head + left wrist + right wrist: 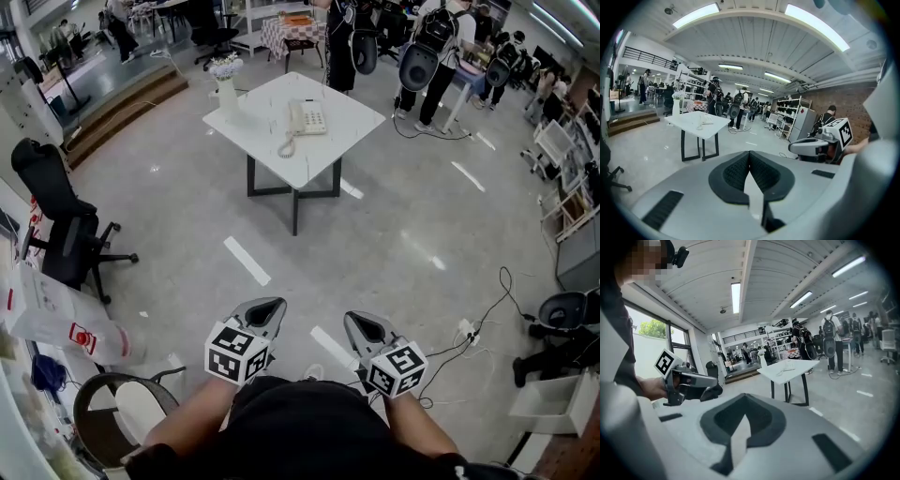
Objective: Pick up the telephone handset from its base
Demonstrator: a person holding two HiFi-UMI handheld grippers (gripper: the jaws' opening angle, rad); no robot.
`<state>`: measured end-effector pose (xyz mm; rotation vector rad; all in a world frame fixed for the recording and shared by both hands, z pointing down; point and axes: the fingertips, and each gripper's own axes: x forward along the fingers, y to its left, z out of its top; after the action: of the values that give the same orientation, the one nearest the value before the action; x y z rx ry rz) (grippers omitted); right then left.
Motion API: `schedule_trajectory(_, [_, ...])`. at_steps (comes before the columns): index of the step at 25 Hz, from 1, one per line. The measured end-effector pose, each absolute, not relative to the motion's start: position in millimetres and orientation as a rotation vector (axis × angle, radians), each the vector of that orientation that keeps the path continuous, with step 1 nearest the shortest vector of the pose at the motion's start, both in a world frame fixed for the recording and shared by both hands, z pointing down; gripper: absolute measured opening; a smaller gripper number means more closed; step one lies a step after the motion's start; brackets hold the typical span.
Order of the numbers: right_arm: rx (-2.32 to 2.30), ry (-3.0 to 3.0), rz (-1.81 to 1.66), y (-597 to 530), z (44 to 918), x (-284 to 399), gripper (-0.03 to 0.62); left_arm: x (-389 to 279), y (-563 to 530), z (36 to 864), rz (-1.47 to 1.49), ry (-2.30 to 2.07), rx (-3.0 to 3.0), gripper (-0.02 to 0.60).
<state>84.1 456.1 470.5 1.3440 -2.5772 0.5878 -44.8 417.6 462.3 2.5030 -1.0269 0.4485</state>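
Observation:
A white telephone [307,117] sits on a white square table [347,122] far ahead of me, with its cord curling off the near left side. It is too small to tell how the handset lies. It also shows as a pale shape [704,123] on the table in the left gripper view, and as a small telephone [787,365] in the right gripper view. My left gripper [272,305] and right gripper [354,319] are held close to my body, several steps short of the table. Both are shut on nothing, with the jaws meeting at a point.
A white vase of flowers [226,84] stands on the table's far left corner. A black office chair [61,225], a white bag [56,319] and a round seat [112,403] are on my left. Cables [469,337] lie on the floor at right. People [431,47] stand beyond the table.

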Motion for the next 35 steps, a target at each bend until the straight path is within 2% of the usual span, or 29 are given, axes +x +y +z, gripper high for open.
schedule_trajectory(10, [1.302, -2.603, 0.597, 453, 478, 118, 0.002, -18, 418, 470, 0.433, -1.072, 2.446, 0.002])
schedule_trajectory(20, [1.256, -2.632, 0.642, 446, 485, 125, 0.002, -6, 420, 474, 0.482, -1.112, 2.435, 0.003])
schedule_trajectory(35, [1.268, -2.579, 0.660, 370, 497, 125, 0.002, -2, 336, 480, 0.464, -1.081, 2.445, 0.003])
